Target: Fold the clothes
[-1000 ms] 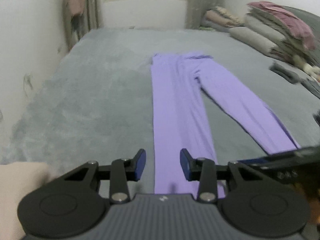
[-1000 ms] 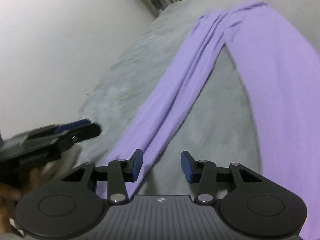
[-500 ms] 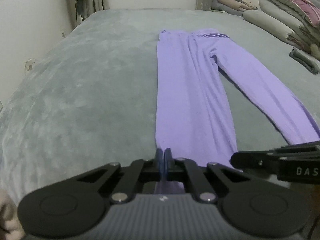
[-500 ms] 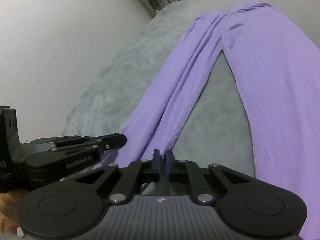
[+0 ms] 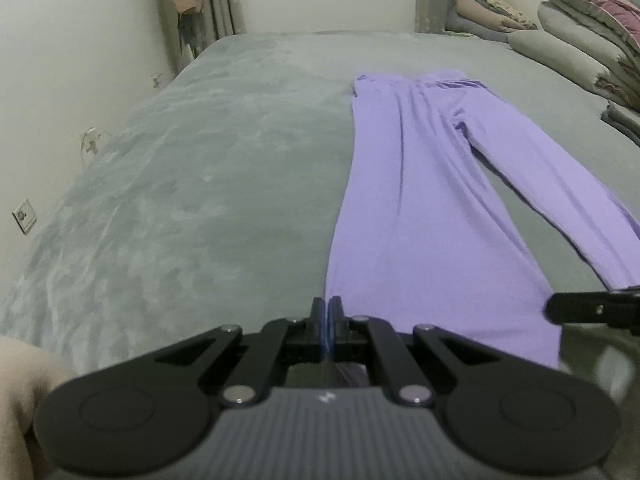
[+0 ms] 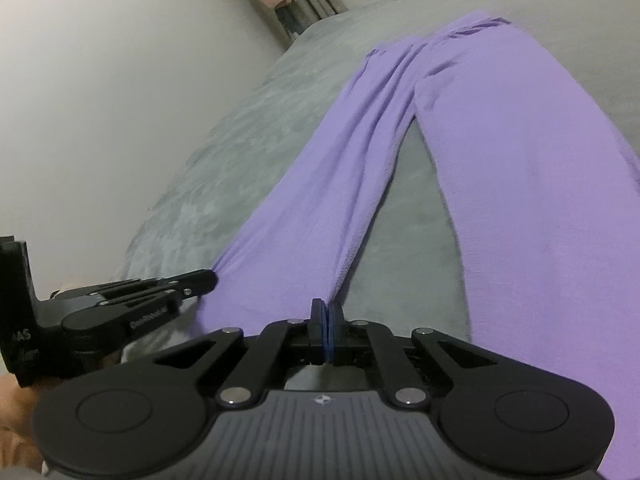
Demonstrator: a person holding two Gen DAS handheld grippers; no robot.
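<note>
Trousers (image 5: 404,216) lie lengthwise ahead on bed (image 5: 200,184); left gripper (image 5: 327,322) and right gripper (image 6: 325,330) each pinch one hem corner of the near leg.

You've got soft, matt lilac cloth in the trousers (image 5: 404,216) — finely ribbed, lightly creased. The bed cover (image 5: 192,200) is plush grey pile, brushed into pale streaks. Your left gripper (image 5: 327,308) is matt black plastic — shiny metal rivets, blue pads.
</note>
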